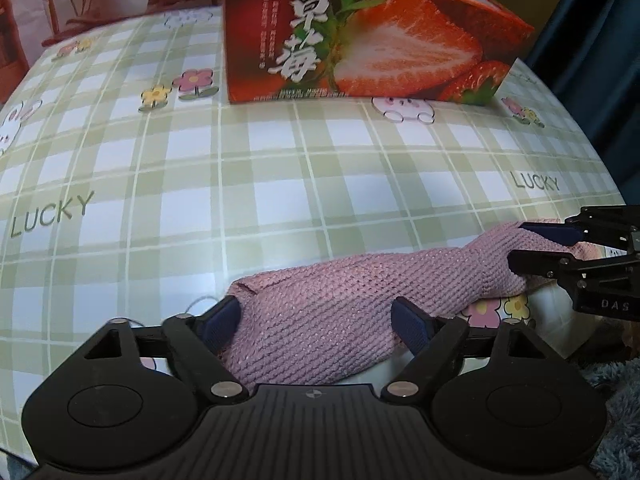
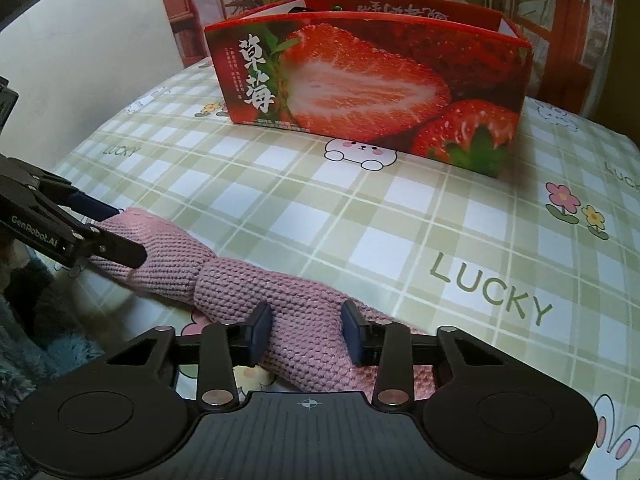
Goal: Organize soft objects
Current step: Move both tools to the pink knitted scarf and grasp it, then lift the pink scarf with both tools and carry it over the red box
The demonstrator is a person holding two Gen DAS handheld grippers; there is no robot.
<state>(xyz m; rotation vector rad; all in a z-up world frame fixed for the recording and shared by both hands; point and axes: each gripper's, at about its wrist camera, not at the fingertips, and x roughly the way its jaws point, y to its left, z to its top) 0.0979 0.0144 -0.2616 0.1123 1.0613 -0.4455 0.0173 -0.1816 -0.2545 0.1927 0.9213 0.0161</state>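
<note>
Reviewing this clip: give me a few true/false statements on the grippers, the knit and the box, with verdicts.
1. Both grippers flank the pink knit. True: left gripper at one end, right gripper at the other.
2. The knit is inside the strawberry box. False: it lies on the tablecloth, in front of the box.
3. The box is open on top. True.
4. The tablecloth is plain blue. False: green-and-white checks with "LUCKY" print.
5. The knit is green. False: pink.
</note>
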